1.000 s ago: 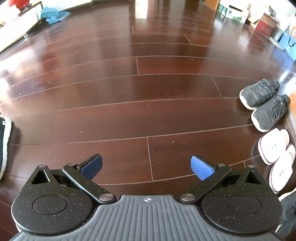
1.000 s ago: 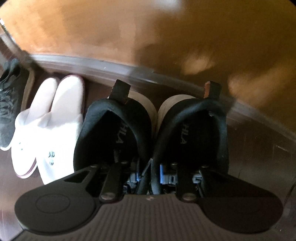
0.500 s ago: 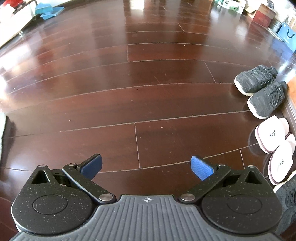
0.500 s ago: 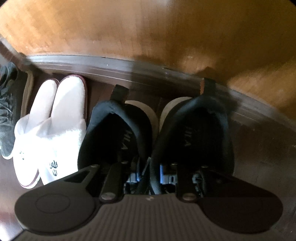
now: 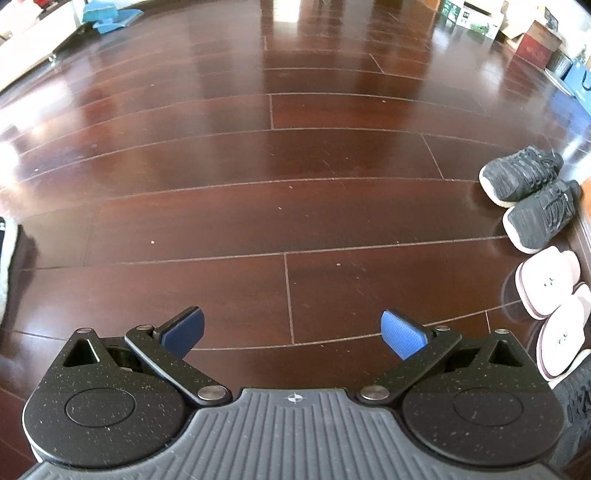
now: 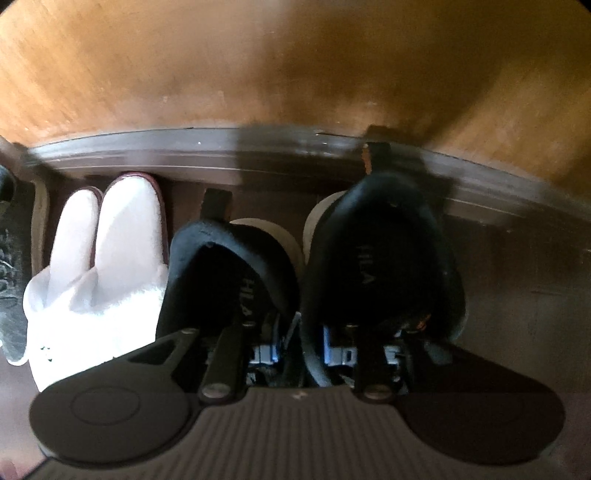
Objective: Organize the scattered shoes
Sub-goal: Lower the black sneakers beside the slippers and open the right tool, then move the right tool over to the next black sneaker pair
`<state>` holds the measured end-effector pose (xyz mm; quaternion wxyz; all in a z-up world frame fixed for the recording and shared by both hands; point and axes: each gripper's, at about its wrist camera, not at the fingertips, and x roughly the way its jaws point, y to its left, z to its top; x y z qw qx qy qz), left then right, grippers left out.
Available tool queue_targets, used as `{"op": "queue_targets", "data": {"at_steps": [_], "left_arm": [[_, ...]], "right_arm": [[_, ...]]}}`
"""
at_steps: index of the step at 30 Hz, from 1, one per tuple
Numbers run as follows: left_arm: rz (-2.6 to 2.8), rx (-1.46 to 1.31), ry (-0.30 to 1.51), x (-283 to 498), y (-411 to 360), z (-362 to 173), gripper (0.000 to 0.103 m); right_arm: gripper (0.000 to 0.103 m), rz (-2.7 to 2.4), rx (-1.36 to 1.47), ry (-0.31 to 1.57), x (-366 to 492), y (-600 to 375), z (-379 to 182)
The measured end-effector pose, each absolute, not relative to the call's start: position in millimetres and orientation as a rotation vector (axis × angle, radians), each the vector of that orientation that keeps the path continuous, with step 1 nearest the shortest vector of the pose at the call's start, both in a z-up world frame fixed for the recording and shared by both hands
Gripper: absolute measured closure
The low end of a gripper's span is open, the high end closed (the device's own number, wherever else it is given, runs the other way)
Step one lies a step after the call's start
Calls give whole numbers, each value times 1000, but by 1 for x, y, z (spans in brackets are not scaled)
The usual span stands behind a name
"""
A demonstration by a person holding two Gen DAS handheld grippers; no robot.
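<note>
Insole print read "FILA" inside left black sneaker (image 6: 236,266); same lettering on insole of right black sneaker (image 6: 376,266), first letter partly dark. Small dark marks on white slippers (image 6: 99,280) unreadable. Print on far cardboard boxes (image 5: 476,14) too small to read.

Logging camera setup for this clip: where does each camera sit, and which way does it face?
Left wrist: on the left gripper, jaws open, facing across the wooden floor.
Right wrist: on the right gripper, pinching the black shoes together, facing the baseboard.
Shared: the white slippers and grey sneakers.
</note>
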<state>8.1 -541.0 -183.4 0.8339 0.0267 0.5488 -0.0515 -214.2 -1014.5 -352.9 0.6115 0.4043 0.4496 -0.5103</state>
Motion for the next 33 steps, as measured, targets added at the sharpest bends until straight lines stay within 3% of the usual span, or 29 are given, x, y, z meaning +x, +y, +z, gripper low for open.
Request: {"op": "queue_targets", "data": {"at_steps": [2, 6, 12, 16, 24, 33], "left_arm": [[-94, 45, 1160, 10, -530, -179, 0], [-71, 16, 1152, 13, -508, -168, 0], [-35, -34, 1109, 23, -458, -140, 0], [0, -65, 1049, 34, -404, -112, 0], [202, -237, 982, 38, -251, -77, 0], [573, -500, 936, -20, -76, -71, 0]], "right_arm": [[53, -1194, 907, 1017, -211, -1009, -343], [48, -1196, 860, 1003, -206, -990, -320], [48, -1103, 811, 914, -193, -942, -275], [48, -933, 636, 922, -146, -878, -233], [45, -570, 531, 943, -23, -688, -187], [43, 12, 401, 1093, 100, -398, -206]]}}
